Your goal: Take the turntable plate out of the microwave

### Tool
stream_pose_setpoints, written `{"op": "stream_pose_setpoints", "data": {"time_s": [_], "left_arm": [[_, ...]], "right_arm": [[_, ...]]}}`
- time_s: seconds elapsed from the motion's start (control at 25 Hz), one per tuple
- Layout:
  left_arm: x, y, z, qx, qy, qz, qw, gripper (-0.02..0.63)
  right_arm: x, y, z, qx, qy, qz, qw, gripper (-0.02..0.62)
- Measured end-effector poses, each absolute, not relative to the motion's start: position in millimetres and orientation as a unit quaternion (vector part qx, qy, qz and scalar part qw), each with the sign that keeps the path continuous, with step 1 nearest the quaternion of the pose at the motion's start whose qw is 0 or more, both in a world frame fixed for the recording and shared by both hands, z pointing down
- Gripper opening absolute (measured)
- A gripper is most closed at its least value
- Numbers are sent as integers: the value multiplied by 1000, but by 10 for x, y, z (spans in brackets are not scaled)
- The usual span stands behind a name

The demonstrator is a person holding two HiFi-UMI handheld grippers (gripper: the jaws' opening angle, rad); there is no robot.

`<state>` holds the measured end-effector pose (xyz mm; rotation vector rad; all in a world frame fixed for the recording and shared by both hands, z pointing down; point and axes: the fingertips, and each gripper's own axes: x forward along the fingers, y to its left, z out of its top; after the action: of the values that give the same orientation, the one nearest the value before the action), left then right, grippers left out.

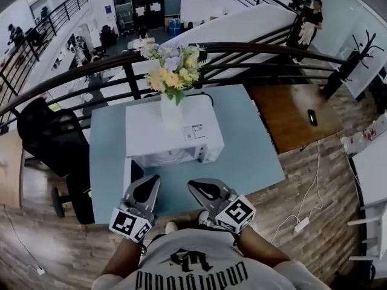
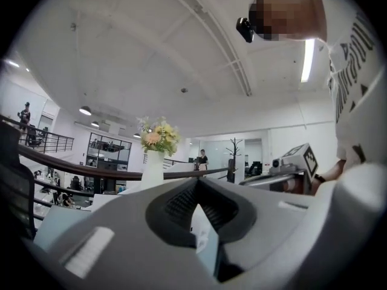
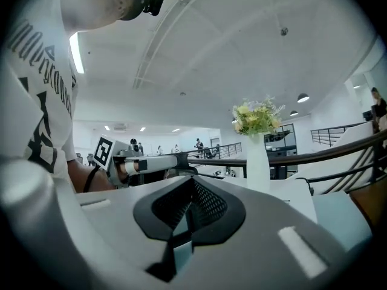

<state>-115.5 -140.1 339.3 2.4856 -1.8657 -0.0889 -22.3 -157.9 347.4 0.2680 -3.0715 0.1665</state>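
Observation:
A white microwave [image 1: 172, 132] stands on the light blue table [image 1: 254, 156], with a white vase of flowers [image 1: 172, 80] on top. The turntable plate is hidden from every view. At the microwave's front left a white panel [image 1: 129, 175] sticks out towards me; it may be the door standing open. My left gripper [image 1: 155, 180] and right gripper [image 1: 193, 185] hover side by side over the table's near edge, pointing at the microwave front, both shut with nothing in them. The left gripper view shows its shut jaws, the vase [image 2: 152, 169] and the right gripper [image 2: 295, 162].
A black office chair [image 1: 51, 139] sits left of the table. A brown wooden desk [image 1: 290, 116] with a phone [image 1: 312, 117] adjoins the table on the right. A dark railing [image 1: 254, 48] runs behind. A power strip [image 1: 300, 225] lies on the floor at right.

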Motion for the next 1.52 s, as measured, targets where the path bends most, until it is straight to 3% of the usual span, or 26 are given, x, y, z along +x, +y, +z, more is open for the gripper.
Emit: {"op": "stream_pose_setpoints", "data": {"time_s": [0.44,0.92,1.52], "left_arm": [[-974,-1703,3538,738,-674,-28,16,51],[-1213,-1794,4000,701,-712,-5,36,51],[-1594,-1923,4608,698,-711,10,86,51]], "right_arm": [[-57,-2131,3639,-4,-997,81,21,5],[-405,-2351,4128,-33,-987,151,54,6],[-811,-2608,5510,16,-925,364,106,57]]}}
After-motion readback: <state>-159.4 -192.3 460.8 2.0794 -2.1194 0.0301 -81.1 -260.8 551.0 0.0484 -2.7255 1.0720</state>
